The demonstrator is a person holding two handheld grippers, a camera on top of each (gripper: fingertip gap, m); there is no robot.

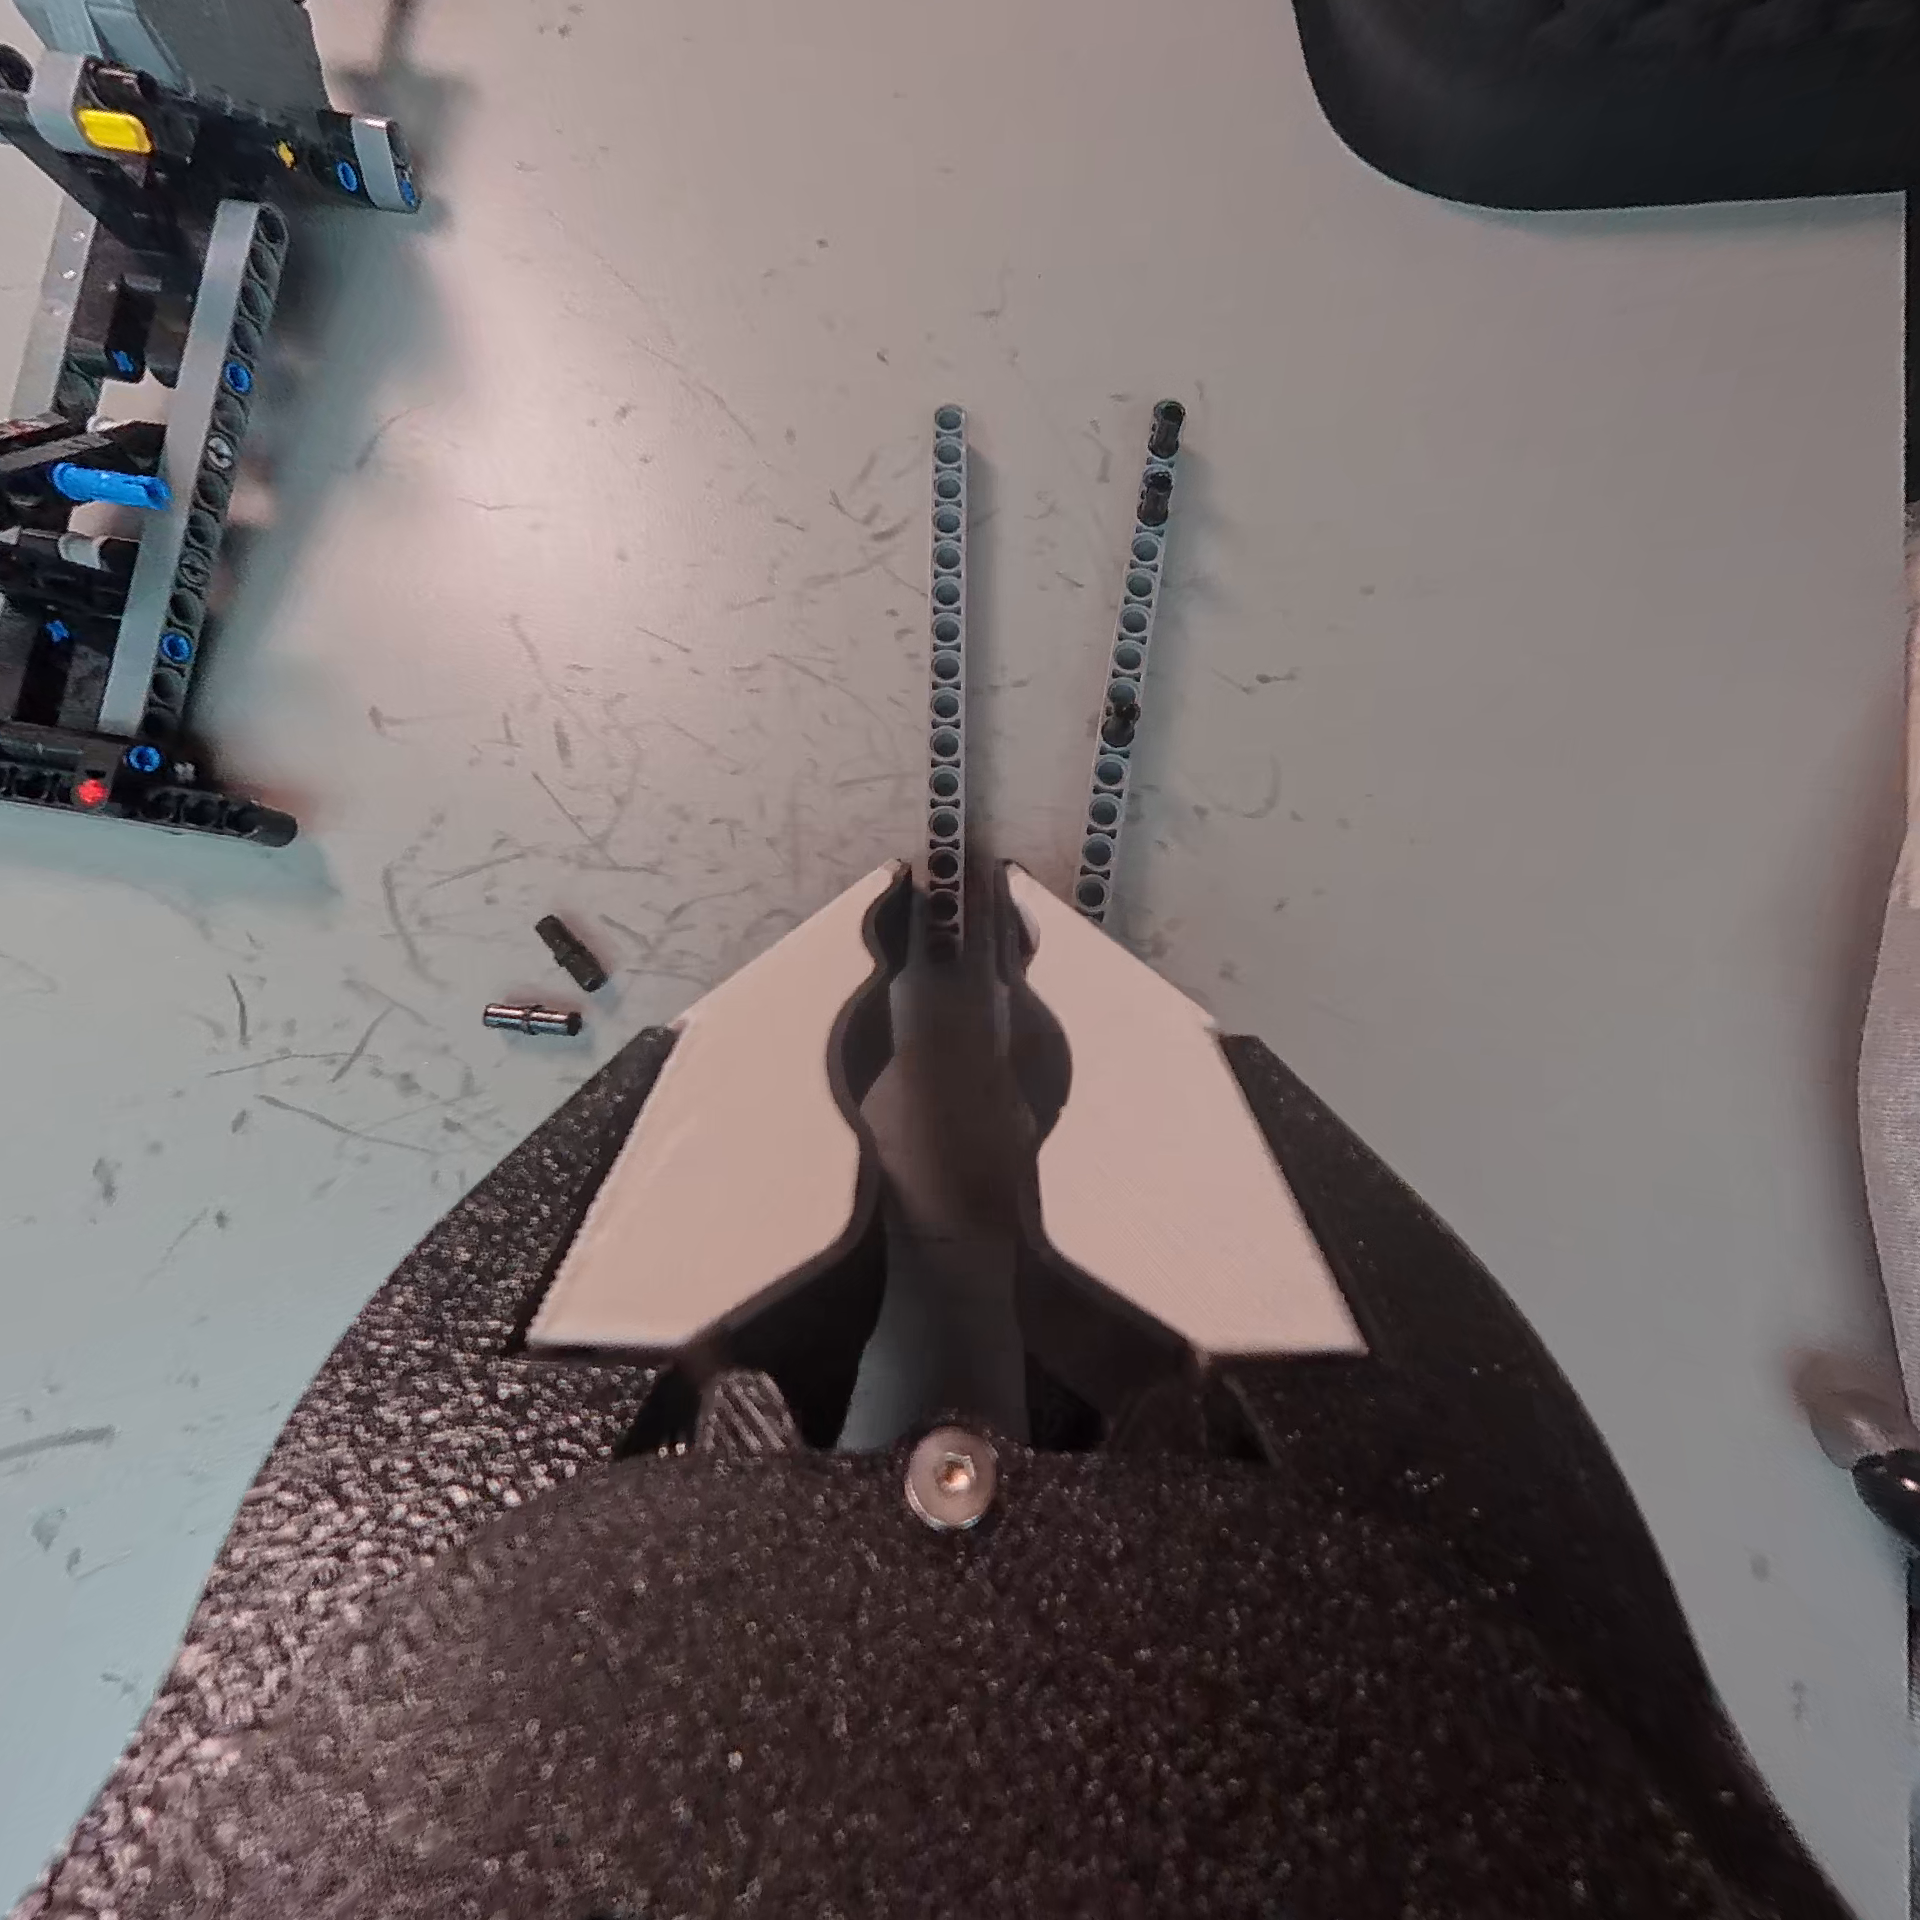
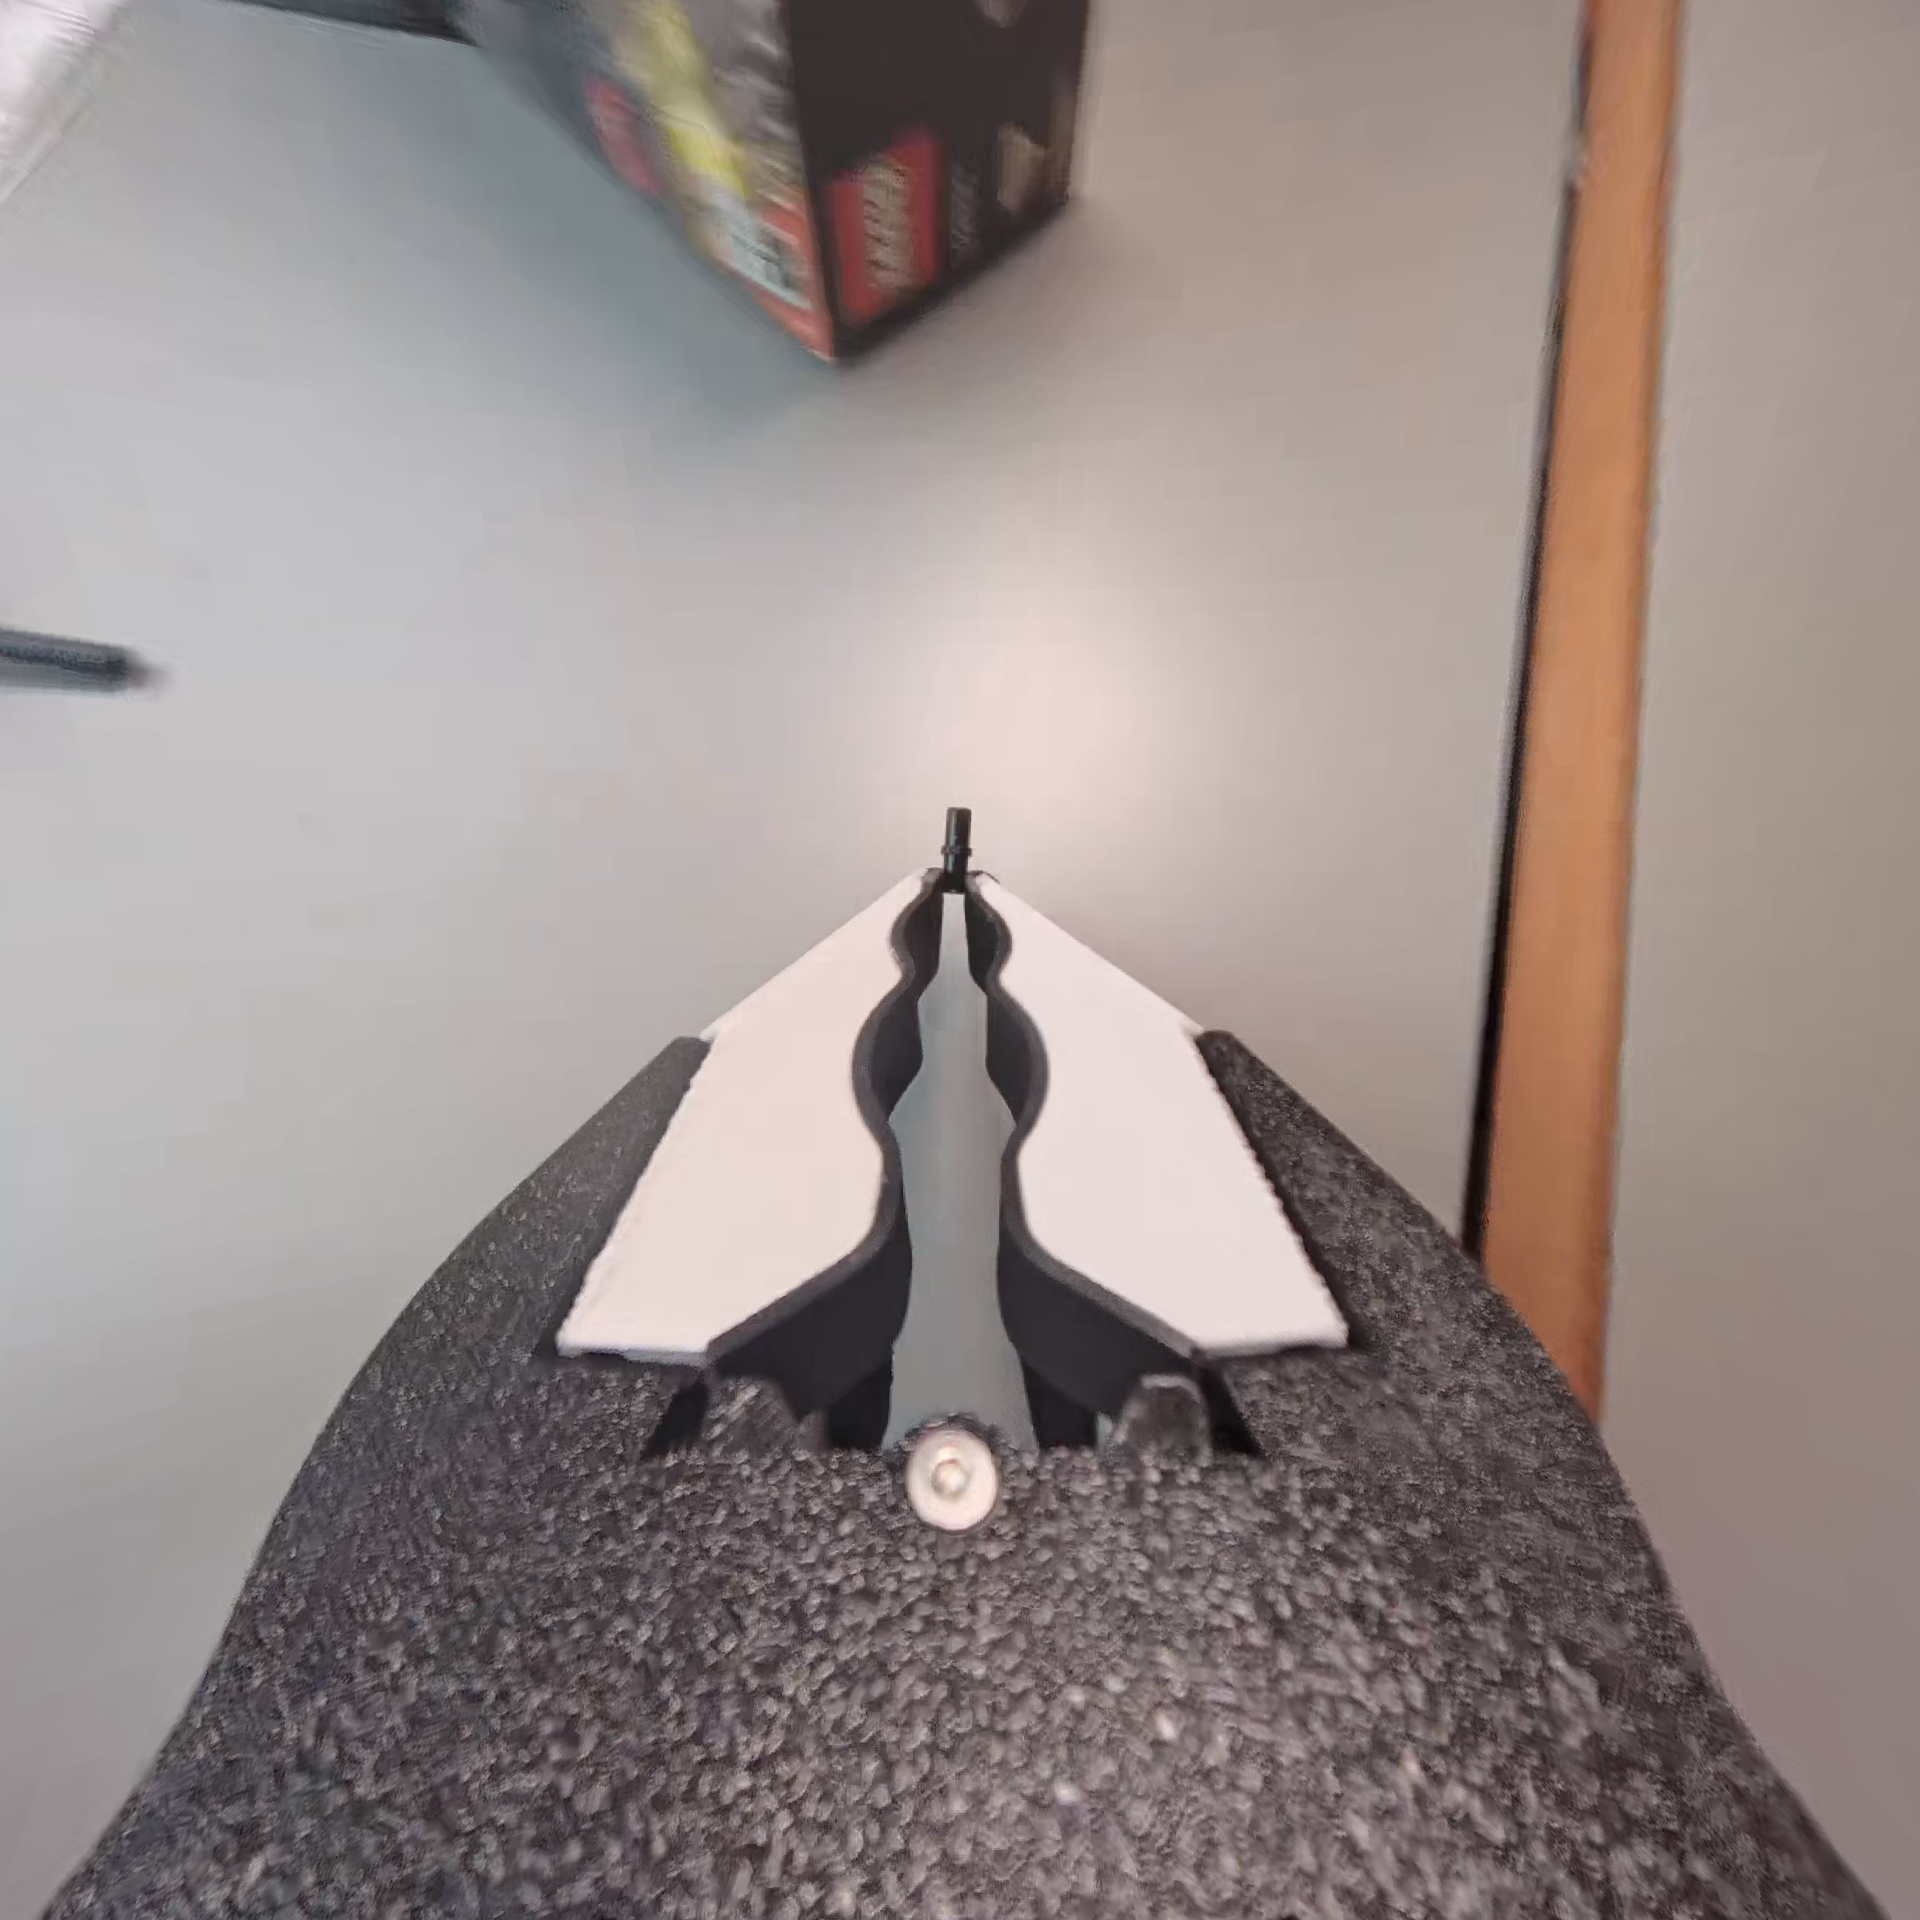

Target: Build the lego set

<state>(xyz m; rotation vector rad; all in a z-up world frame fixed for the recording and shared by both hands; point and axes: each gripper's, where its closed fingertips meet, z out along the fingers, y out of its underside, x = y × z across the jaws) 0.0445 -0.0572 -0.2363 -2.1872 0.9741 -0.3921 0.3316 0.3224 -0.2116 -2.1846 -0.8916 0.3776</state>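
In the left wrist view a long grey holed beam (image 1: 948, 644) lies flat on the table, its near end between the tips of my left gripper (image 1: 951, 873). The jaws stand apart, with a dark gap between the beam and the right pad, so it is open. A second grey beam (image 1: 1127, 665) with black pins (image 1: 1166, 426) in it lies just to the right. In the right wrist view my right gripper (image 2: 953, 881) is shut on a small black pin (image 2: 954, 836), which sticks out forward from the tips above the table.
A partly built black and grey model (image 1: 156, 447) stands at the far left. Two loose black pins (image 1: 571, 953) lie left of my left gripper. A dark object (image 1: 1610, 94) fills the top right corner. The set's box (image 2: 831, 156) stands ahead of my right gripper, near the table's wooden edge (image 2: 1590, 623). Across from one pair of fingers to the other is roughly 50 cm.
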